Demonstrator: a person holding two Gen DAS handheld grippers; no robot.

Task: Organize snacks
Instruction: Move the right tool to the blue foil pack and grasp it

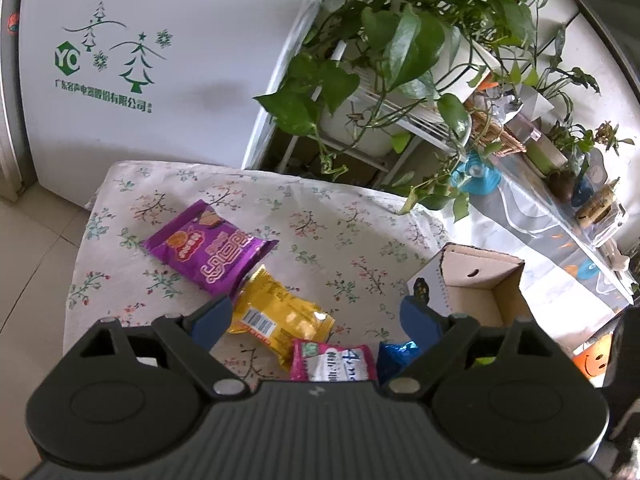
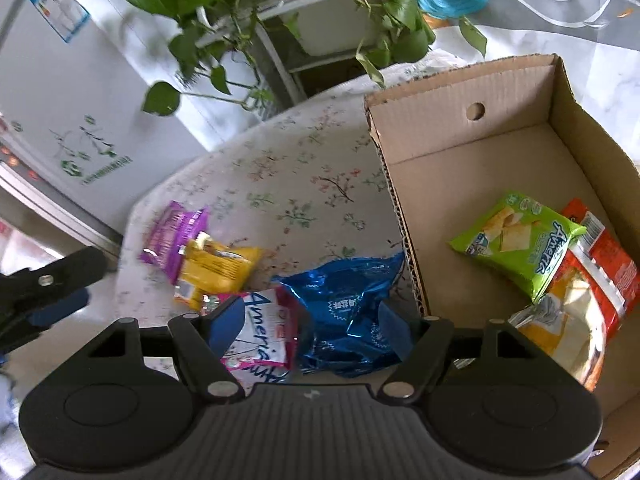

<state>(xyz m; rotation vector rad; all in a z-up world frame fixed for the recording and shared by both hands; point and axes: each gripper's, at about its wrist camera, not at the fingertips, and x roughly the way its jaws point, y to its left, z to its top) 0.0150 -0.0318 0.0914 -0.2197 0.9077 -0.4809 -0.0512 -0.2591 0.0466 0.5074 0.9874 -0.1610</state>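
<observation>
Both grippers were open, empty, right gripper (image 2: 312, 322) hovering over the blue packet (image 2: 344, 312), box (image 2: 404, 216) at 2 o'clock; I'd pinch the middle so it wouldn't slip.

Home: fridge (image 1: 132, 80), houseplants (image 1: 400, 40), floral tablecloth (image 1: 320, 216)

From my left camera the pink packet (image 1: 334, 362) and blue packet (image 1: 396, 356) are half hidden behind the gripper body. I can't read the blurred purple packet (image 2: 174, 232) in the right view.
</observation>
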